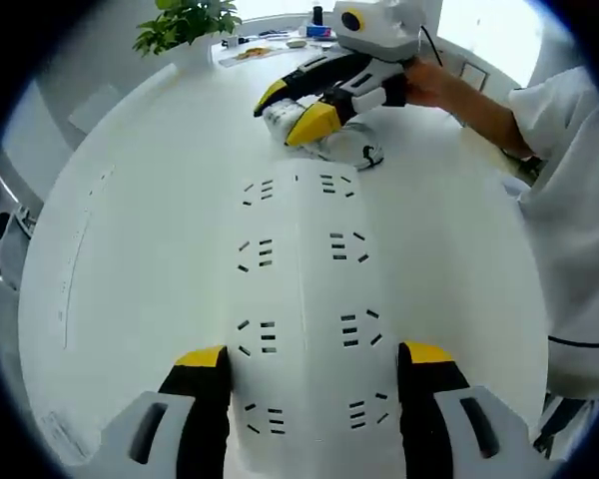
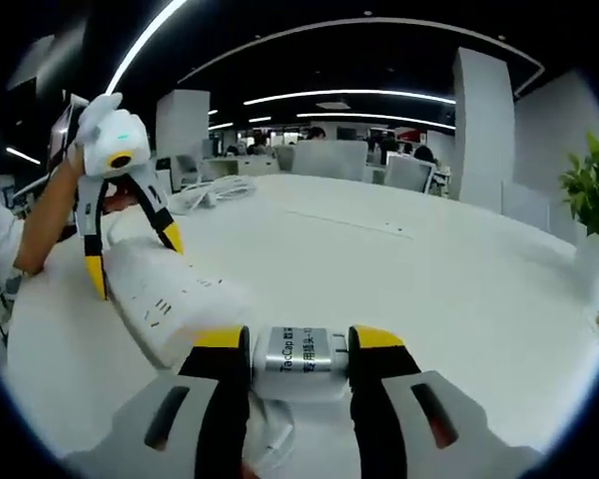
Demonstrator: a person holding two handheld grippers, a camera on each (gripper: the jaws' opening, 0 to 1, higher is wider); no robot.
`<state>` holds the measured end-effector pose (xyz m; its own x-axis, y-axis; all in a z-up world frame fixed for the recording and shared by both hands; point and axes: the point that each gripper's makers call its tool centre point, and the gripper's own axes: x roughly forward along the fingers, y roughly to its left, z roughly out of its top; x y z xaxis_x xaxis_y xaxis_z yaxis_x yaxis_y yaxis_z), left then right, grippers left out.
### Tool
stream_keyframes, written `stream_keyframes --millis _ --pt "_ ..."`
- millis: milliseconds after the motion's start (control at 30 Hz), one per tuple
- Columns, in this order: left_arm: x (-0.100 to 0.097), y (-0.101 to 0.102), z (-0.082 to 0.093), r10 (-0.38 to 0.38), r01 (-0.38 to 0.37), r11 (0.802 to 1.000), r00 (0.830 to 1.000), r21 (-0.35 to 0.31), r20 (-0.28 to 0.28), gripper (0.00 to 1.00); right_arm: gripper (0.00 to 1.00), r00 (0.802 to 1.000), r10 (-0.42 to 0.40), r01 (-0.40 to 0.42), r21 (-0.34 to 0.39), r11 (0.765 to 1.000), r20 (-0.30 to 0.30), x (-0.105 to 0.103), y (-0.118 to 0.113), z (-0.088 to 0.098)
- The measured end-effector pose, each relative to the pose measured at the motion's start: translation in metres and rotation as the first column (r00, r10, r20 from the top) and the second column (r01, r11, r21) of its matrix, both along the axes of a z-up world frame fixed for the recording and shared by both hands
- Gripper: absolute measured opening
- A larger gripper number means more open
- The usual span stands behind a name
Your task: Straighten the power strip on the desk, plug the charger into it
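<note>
A long white power strip [image 1: 299,299] lies on the white desk [image 1: 140,220] and runs away from me between the yellow-tipped jaws of my left gripper [image 1: 312,355], which press on its two long sides. At the strip's far end, my right gripper [image 1: 292,112] holds the white charger [image 1: 278,116], whose cable [image 1: 354,152] is coiled beside it. In the right gripper view, my right gripper [image 2: 299,339] is shut on the labelled charger [image 2: 301,361]. The power strip [image 2: 165,289] lies to the left, with the left gripper [image 2: 132,259] astride its far end.
A potted plant [image 1: 185,25] and small items [image 1: 280,40] stand at the desk's far edge. A person's white sleeve [image 1: 569,200] is at the right. Another cable [image 2: 215,190] lies further along the desk, with office chairs [image 2: 329,160] beyond.
</note>
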<state>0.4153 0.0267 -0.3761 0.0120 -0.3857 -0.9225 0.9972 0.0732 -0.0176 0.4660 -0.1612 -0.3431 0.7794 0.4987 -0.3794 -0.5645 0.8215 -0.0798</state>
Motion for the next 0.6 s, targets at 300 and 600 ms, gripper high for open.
stream_keyframes --millis 300,600 --pt "0.0 -0.001 0.0 -0.001 0.001 1.0 1.0 -0.002 0.0 0.69 0.37 0.991 0.134 -0.134 0.033 0.99 0.003 -0.005 0.005 0.001" --pt "-0.001 -0.001 0.001 -0.002 0.002 1.0 1.0 -0.003 0.001 0.69 0.36 0.89 0.455 -0.455 0.06 0.888 0.009 -0.027 0.016 0.001"
